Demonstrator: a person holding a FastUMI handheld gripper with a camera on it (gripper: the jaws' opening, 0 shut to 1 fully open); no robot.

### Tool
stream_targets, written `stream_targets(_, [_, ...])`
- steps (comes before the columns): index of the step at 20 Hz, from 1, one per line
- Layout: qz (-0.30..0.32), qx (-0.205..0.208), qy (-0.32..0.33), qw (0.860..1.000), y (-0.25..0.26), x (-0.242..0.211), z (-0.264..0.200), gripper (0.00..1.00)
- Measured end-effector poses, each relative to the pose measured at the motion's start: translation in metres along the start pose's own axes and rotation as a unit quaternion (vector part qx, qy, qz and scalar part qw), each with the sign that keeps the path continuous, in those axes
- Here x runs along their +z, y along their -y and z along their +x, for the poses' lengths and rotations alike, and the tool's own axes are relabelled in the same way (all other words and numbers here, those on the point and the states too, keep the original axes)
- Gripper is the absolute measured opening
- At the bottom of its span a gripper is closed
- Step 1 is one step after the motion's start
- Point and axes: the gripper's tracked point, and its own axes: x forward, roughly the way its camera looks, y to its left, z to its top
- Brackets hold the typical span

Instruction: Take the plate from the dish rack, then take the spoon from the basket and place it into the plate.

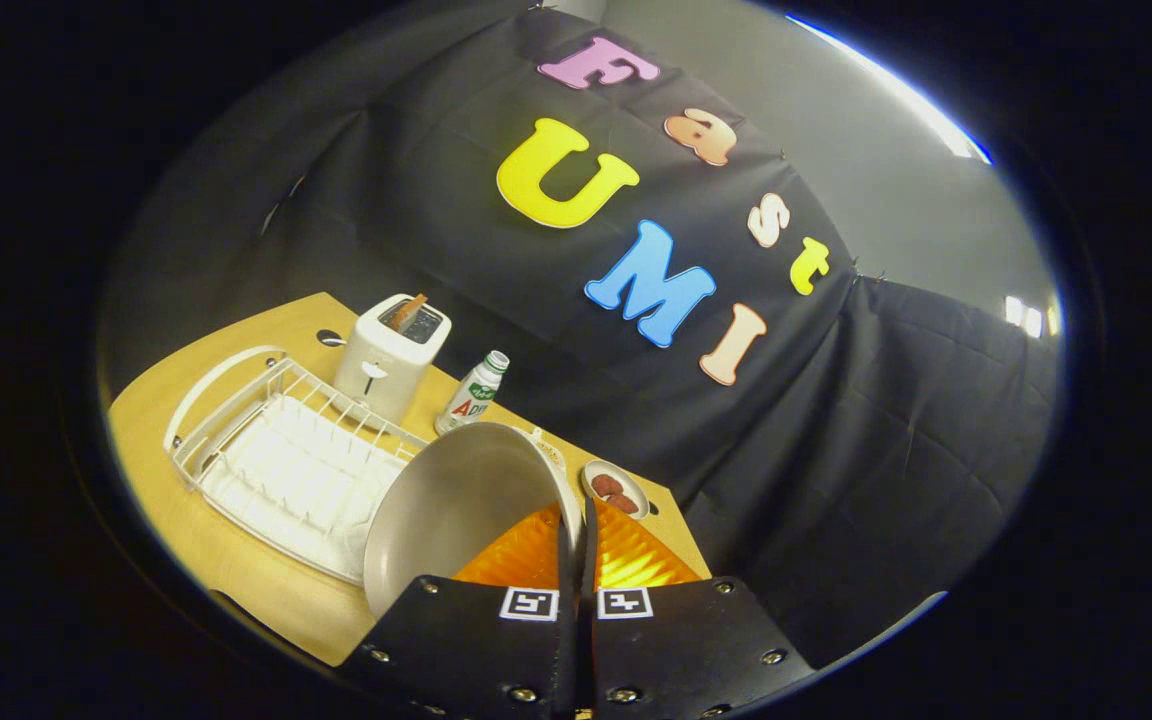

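The table (236,560) carries a white rack (286,465) at its left, now empty of dishes. Behind the rack stands a toaster (391,362), with a small bottle (474,392) to its right. The plate (456,510) is off the rack and up in the air, tilted on edge, its rim pinched between the two fingers of the gripper (576,545), which are closed tight on it. Farther right sits a little dish (616,488) with something brown in it. I can't make out the basket or spoon from here. The hold is only on the rim, so the plate could swing or slip out if it's tipped further or set down hard.
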Motion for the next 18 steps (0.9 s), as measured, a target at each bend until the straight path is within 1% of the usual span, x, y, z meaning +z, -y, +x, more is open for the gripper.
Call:
stream_targets(5, [0.050, 0.061, -0.022, 0.997, -0.033, -0.032, -0.045, 0.00])
stream_targets(10, [0.096, 0.100, -0.053, 0.989, -0.051, -0.063, -0.061, 0.00])
stream_targets(13, [0.120, 0.110, -0.081, 0.983, -0.057, -0.091, -0.062, 0.00])
stream_targets(16, [0.139, 0.110, -0.103, 0.979, -0.056, -0.115, -0.061, 0.00])
stream_targets(18, [0.142, 0.105, -0.110, 0.978, -0.054, -0.126, -0.057, 0.00])
